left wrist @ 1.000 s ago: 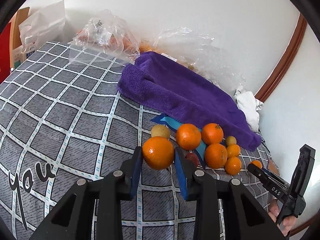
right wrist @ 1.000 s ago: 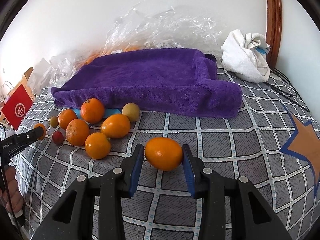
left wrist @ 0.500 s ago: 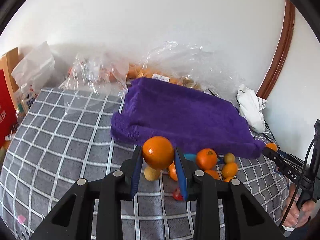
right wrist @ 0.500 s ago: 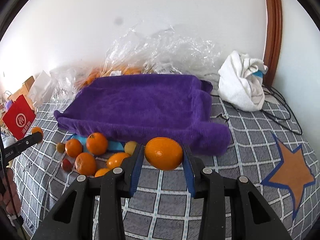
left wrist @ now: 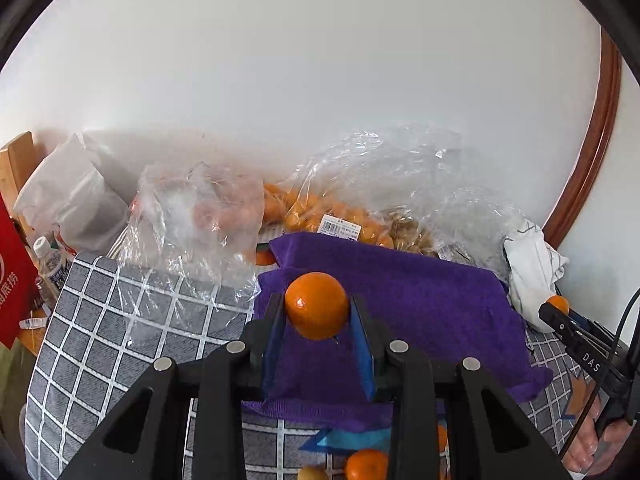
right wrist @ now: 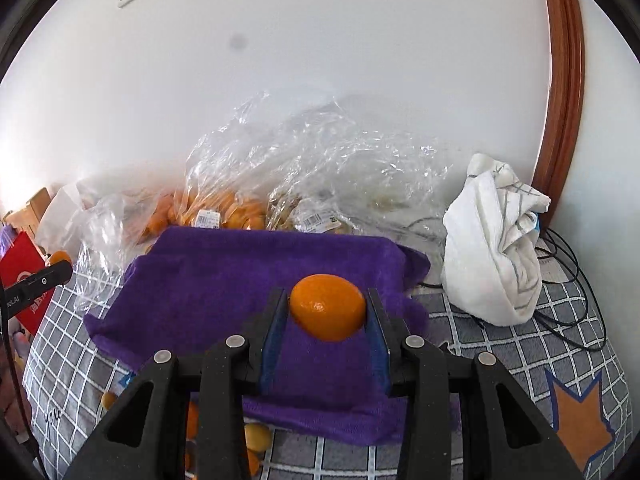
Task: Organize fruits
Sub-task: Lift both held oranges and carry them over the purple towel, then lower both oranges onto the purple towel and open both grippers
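Note:
My left gripper [left wrist: 317,314] is shut on an orange [left wrist: 317,305] and holds it above the near left part of the purple towel [left wrist: 420,312]. My right gripper [right wrist: 327,312] is shut on another orange [right wrist: 327,306] above the towel [right wrist: 224,280] toward its right side. Each gripper shows at the edge of the other's view: the right one [left wrist: 554,308] with its orange, the left one [right wrist: 56,270] likewise. Several loose oranges [left wrist: 366,464] and a small yellow fruit [right wrist: 258,434] lie on the checked bedcover in front of the towel.
Clear plastic bags of fruit [left wrist: 340,216] lie behind the towel against the white wall. A crumpled white cloth [right wrist: 494,256] and black cables [right wrist: 568,264] lie to the right. A red bag [left wrist: 12,276] and a bottle [left wrist: 50,260] stand at the left edge.
Both grippers have risen and moved forward from the loose fruit pile to above the purple towel, each still holding its orange.

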